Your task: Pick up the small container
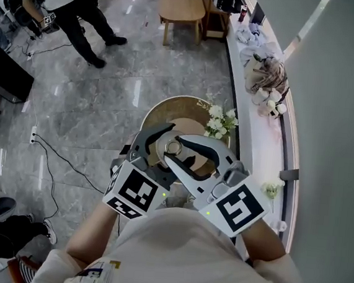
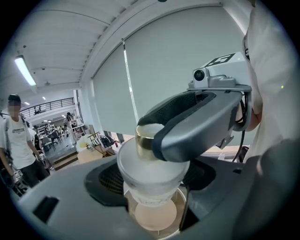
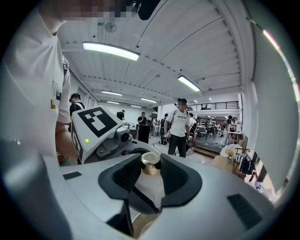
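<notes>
Since both grippers sit on the same object, the relation that matters is container-to-jaws. The small container (image 1: 174, 148) is at the centre of the head view, right where the jaws of the left gripper (image 1: 166, 144) and right gripper (image 1: 182, 153) cross. Neither hand is nearer. The left gripper comes in from lower left of the frame, the right from lower right.

Left gripper view: the frosted body fills the gap between the dark pads (image 2: 107, 180), low centre of frame. Both pads look pressed on it, so this gripper is clenched on the container's body. One jaw of the right gripper crosses in front at the gold cap (image 2: 144, 140).

Right gripper view: cap and neck are centred between its pads (image 3: 123, 174), which sit close against both sides. It is grasping the container too, higher up.

Orientation: upright, cap up, base down, long axis vertical. The head view sees it end-on, cap toward the camera. Both gripper views show it running top to bottom in frame, roughly square to the jaws.

Position: it looks lifted clear of the round table (image 1: 158, 114), since tan tabletop shows below the base in the left gripper view. That is a judgement only.

Pick-up seems mostly done. Any further lift should go straight up along the container's axis with both hands together. An uneven pull could tip it or twist it out of one grip.
</notes>
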`<act>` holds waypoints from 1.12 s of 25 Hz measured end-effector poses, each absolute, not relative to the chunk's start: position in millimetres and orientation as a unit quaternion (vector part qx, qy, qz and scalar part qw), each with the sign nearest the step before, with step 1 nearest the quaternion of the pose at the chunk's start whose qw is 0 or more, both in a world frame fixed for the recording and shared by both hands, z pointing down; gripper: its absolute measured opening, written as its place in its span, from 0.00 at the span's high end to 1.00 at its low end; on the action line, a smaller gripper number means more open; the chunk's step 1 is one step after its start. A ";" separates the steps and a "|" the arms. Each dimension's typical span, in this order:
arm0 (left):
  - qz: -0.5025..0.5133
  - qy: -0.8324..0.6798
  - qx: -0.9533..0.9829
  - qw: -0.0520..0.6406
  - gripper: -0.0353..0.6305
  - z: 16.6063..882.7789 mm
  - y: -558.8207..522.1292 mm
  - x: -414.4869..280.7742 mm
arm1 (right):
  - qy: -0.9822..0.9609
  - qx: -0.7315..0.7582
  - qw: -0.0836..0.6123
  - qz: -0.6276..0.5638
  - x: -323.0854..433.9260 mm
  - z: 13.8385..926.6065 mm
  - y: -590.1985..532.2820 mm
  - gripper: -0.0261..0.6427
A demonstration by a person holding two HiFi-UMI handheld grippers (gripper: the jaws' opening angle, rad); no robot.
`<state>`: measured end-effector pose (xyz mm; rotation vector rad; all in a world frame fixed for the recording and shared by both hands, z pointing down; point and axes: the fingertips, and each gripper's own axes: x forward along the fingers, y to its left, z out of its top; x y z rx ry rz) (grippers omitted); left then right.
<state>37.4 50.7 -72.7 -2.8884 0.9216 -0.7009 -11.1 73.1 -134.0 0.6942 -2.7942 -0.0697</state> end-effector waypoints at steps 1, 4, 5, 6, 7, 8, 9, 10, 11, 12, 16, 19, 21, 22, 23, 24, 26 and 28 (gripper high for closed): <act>-0.228 0.296 -0.928 0.012 0.43 -69.9 51.4 37.3 | -0.962 0.237 0.132 -0.020 -11.0 -131.5 73.5 0.77; -0.231 0.297 -0.926 0.007 0.43 -65.5 48.2 35.5 | -0.963 0.233 0.134 -0.013 -12.6 -127.5 69.8 0.77; -0.232 0.297 -0.926 0.005 0.43 -64.7 46.5 34.7 | -0.963 0.232 0.135 -0.012 -13.4 -127.0 68.1 0.77; -0.232 0.298 -0.926 0.004 0.43 -64.1 45.1 34.0 | -0.963 0.231 0.136 -0.012 -14.3 -126.6 66.6 0.77; -0.233 0.298 -0.926 0.003 0.43 -63.6 44.1 33.3 | -0.963 0.231 0.136 -0.012 -15.1 -126.1 65.6 0.77; -0.233 0.298 -0.926 0.003 0.43 -63.0 43.4 33.0 | -0.963 0.230 0.137 -0.013 -15.5 -125.6 65.0 0.77; -0.233 0.298 -0.926 0.003 0.43 -62.3 43.1 33.0 | -0.963 0.230 0.136 -0.014 -15.6 -125.1 64.8 0.77; -0.233 0.299 -0.925 0.003 0.43 -61.7 43.1 33.3 | -0.964 0.230 0.136 -0.014 -15.5 -124.6 64.9 0.77; -0.233 0.299 -0.925 0.003 0.43 -61.3 43.3 33.8 | -0.964 0.230 0.135 -0.015 -15.1 -124.2 65.1 0.77; -0.232 0.299 -0.925 0.003 0.43 -61.0 43.5 34.1 | -0.964 0.230 0.135 -0.015 -14.8 -123.9 65.4 0.77; -0.234 0.298 -0.925 0.004 0.43 -61.4 43.2 33.6 | -0.963 0.231 0.138 -0.014 -15.1 -124.0 65.1 0.77; -0.235 0.296 -0.926 0.004 0.43 -61.8 43.8 33.6 | -0.963 0.232 0.138 -0.014 -15.4 -124.7 65.2 0.77; -0.236 0.294 -0.926 0.003 0.43 -61.1 44.2 34.9 | -0.963 0.233 0.138 -0.012 -14.0 -123.9 65.5 0.77; -0.237 0.294 -0.926 0.003 0.43 -60.5 44.1 35.4 | -0.962 0.234 0.138 -0.011 -13.3 -123.3 65.3 0.77; -0.238 0.294 -0.926 0.004 0.43 -60.0 43.9 35.7 | -0.962 0.234 0.138 -0.011 -12.9 -122.8 65.2 0.77; -0.239 0.294 -0.925 0.005 0.43 -59.6 43.8 35.7 | -0.962 0.234 0.138 -0.010 -12.9 -122.4 65.1 0.77; -0.240 0.293 -0.925 0.004 0.43 -58.6 44.9 35.8 | -0.962 0.234 0.140 -0.010 -12.7 -121.3 66.1 0.77; -0.240 0.292 -0.926 0.003 0.43 -56.8 47.6 36.4 | -0.962 0.234 0.142 -0.011 -12.2 -119.3 68.7 0.77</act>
